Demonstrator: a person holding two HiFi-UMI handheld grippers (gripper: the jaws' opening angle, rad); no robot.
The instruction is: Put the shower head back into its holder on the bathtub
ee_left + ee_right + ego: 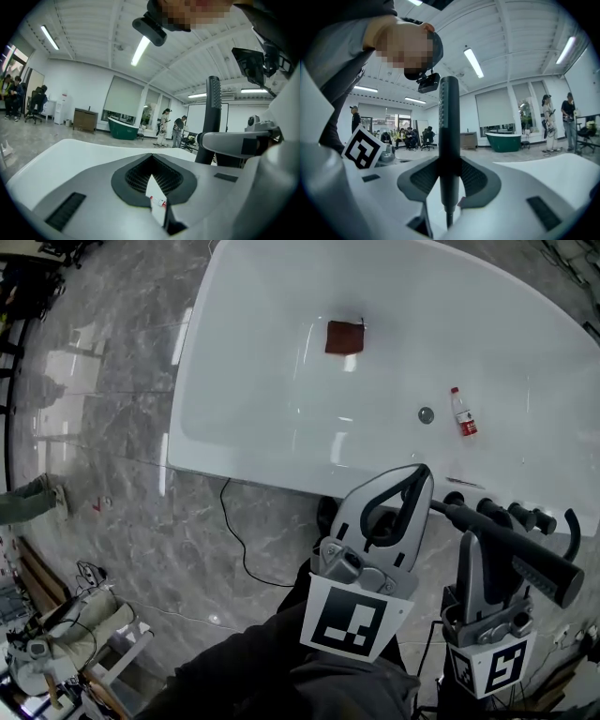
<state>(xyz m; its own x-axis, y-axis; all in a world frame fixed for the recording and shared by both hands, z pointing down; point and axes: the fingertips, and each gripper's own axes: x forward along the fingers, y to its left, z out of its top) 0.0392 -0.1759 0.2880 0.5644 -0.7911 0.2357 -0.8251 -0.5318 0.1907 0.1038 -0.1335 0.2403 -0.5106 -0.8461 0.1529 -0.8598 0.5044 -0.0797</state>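
Observation:
My right gripper is shut on the handle of the dark shower head, which lies level and points right, just in front of the white bathtub. In the right gripper view the shower head stands between the pads, clamped low on its stem. Dark tap fittings sit on the tub's near rim, close behind the shower head; I cannot pick out the holder among them. My left gripper is shut with nothing in it, its tips over the tub's near rim, left of the right gripper.
Inside the tub lie a brown square pad, a drain and a small red-labelled bottle. A black cable runs over the marble floor. Clutter stands at the lower left. People and a green tub are far off.

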